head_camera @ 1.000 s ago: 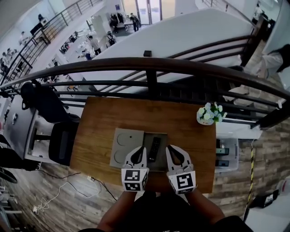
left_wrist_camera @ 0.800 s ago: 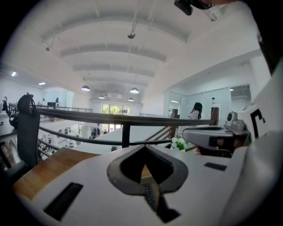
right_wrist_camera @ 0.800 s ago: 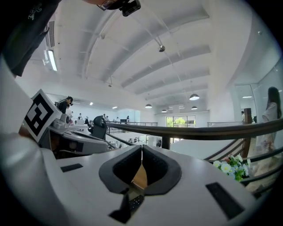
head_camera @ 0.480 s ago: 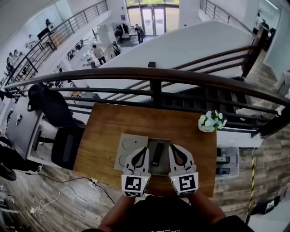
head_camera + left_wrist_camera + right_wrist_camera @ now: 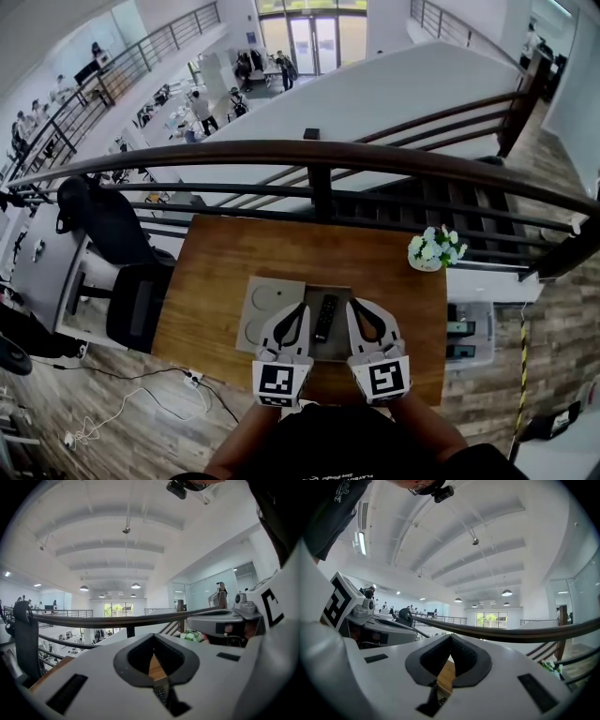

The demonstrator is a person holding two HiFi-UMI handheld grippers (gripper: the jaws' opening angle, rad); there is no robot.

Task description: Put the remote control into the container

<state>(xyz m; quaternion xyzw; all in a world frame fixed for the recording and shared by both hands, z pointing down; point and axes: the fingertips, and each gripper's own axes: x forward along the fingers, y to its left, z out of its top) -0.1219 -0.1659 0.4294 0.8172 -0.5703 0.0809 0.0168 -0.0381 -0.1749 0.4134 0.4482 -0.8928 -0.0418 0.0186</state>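
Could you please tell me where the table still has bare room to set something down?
The table is bare along its far edge, between the lid and the left edge, and right of the container up to the flowers. The near middle is crowded: lid, container with the remote, left gripper and right gripper above.

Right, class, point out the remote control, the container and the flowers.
remote control (image 5: 325, 318), head view, middle of its body.
container (image 5: 316, 292), head view, its far wall.
flowers (image 5: 432, 246), head view, the white blooms.
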